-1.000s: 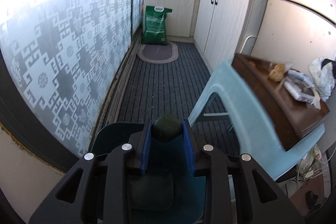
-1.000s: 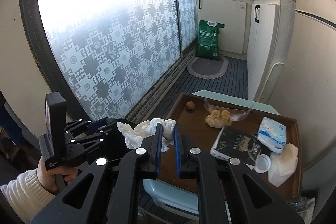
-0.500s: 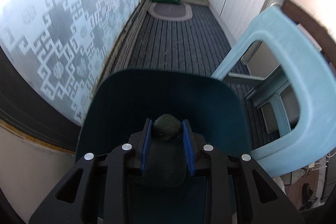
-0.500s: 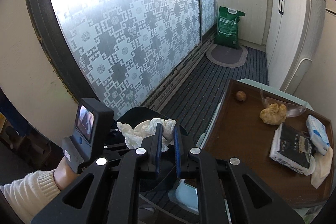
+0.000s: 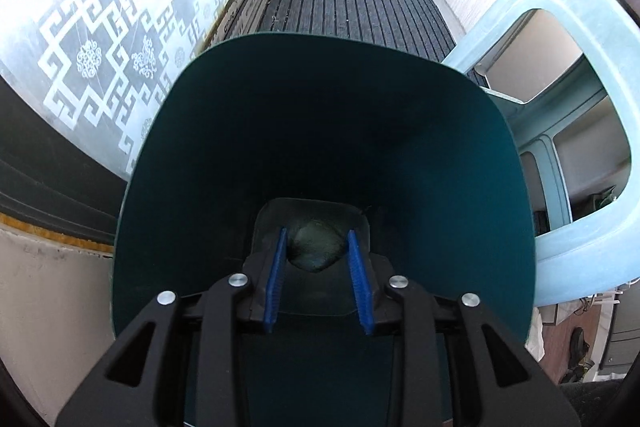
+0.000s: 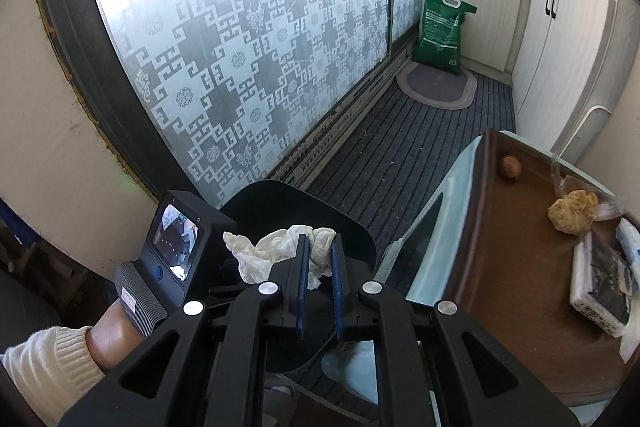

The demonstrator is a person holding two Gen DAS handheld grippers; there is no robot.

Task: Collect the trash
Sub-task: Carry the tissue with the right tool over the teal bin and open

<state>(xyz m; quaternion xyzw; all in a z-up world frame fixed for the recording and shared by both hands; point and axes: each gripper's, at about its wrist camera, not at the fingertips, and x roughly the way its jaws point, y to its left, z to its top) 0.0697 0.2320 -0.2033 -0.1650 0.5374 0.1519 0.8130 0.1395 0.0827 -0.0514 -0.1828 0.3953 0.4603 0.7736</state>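
My left gripper [image 5: 317,241] is inside the dark teal bin [image 5: 460,163], shut on a dark round lump [image 5: 316,247] held low near the bin's bottom. My right gripper [image 6: 319,247] is shut on a crumpled white tissue [image 6: 276,251] and holds it above the bin's rim [image 6: 320,203], right beside the left gripper's body [image 6: 176,247]. The brown tray [image 6: 520,267] on the light blue stool to the right carries a small brown ball [image 6: 510,165], a yellowish crumpled lump [image 6: 572,211], a dark packet [image 6: 600,287] and white wrappers.
The light blue stool [image 5: 580,107] stands just right of the bin. A patterned glass door [image 6: 240,47] runs along the left. A green sack [image 6: 440,31] and an oval mat [image 6: 436,87] lie at the far end by white cabinets [image 6: 560,35].
My left gripper has tipped down and gone into the bin with the dark lump. My right gripper has swung left from the tray with the tissue to above the bin.
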